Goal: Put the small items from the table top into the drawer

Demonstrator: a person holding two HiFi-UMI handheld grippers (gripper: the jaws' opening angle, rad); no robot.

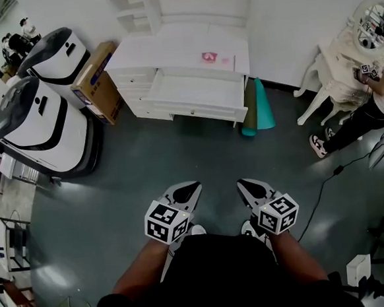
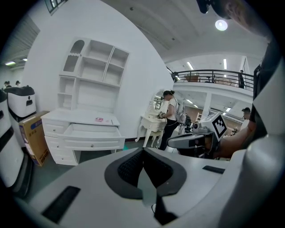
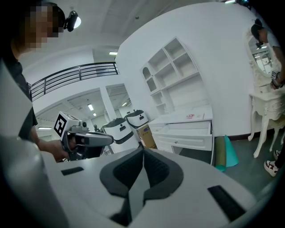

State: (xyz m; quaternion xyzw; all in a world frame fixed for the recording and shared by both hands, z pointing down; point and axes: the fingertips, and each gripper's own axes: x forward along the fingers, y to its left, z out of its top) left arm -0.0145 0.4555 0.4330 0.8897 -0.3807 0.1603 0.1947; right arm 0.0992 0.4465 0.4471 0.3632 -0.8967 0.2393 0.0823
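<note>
A white desk (image 1: pixel 171 52) with a shelf unit stands far ahead against the wall, its wide drawer (image 1: pixel 194 93) pulled open. On the table top lie a small pink item (image 1: pixel 209 57) and a pale flat item (image 1: pixel 226 61). My left gripper (image 1: pixel 194 186) and right gripper (image 1: pixel 242 183) hang side by side close to my body, over bare floor and far from the desk. Both are shut on nothing. The left gripper view shows the desk (image 2: pixel 80 118), drawer (image 2: pixel 91 133) and pink item (image 2: pixel 99 119). The right gripper view shows the drawer (image 3: pixel 189 131) and pink item (image 3: pixel 190 116).
Two white-and-black machines (image 1: pixel 41 125) and a cardboard box (image 1: pixel 97 81) stand left of the desk. Rolled green mats (image 1: pixel 256 108) lean at its right end. A person (image 1: pixel 364 113) sits at a white vanity at far right. A cable (image 1: pixel 321 195) runs over the grey floor.
</note>
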